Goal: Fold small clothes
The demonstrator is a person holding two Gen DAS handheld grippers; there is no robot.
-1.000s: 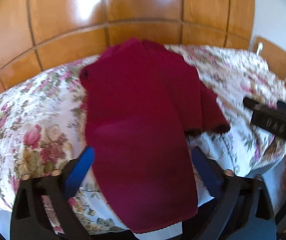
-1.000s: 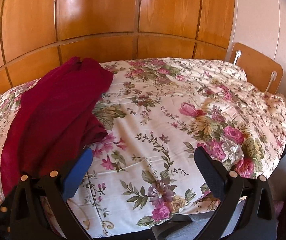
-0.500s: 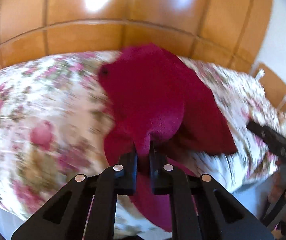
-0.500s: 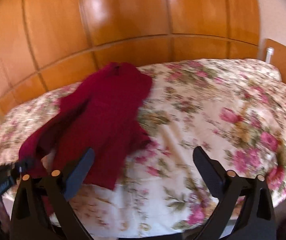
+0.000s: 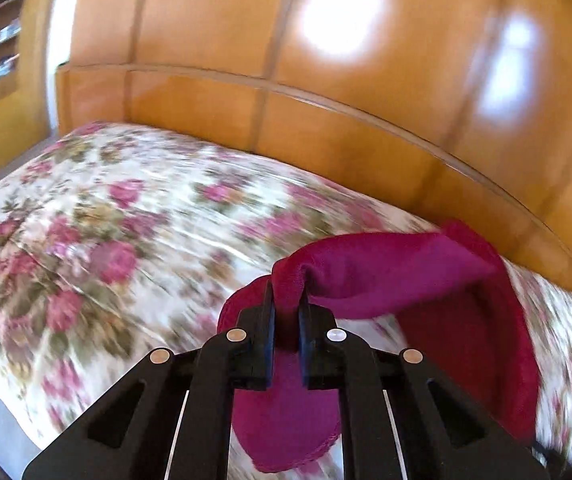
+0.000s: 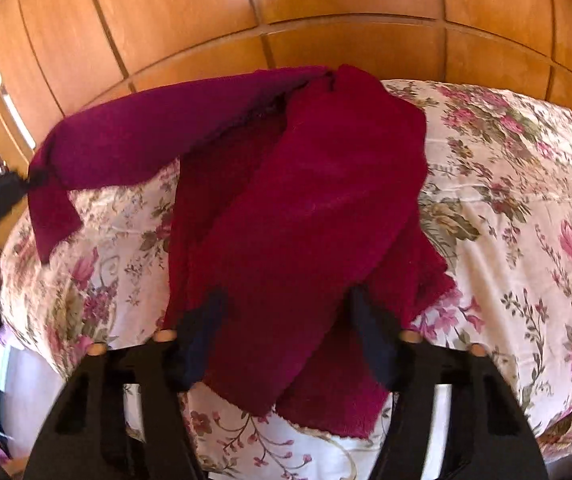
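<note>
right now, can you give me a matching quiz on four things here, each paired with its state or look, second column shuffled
Things:
1. left gripper
2. right gripper
3. red garment
4. bedspread

States:
a. floral print, lies under the cloth
b. open, fingers on either side of the cloth's near end
c. shut, pinching a fold of cloth
d. one part lifted and stretched out to the side, the rest lying down

Pairs: 1-c, 2-b, 3-d, 4-a

No readable text, label, brand, number or sign is found on anything shown in either wrist view.
</note>
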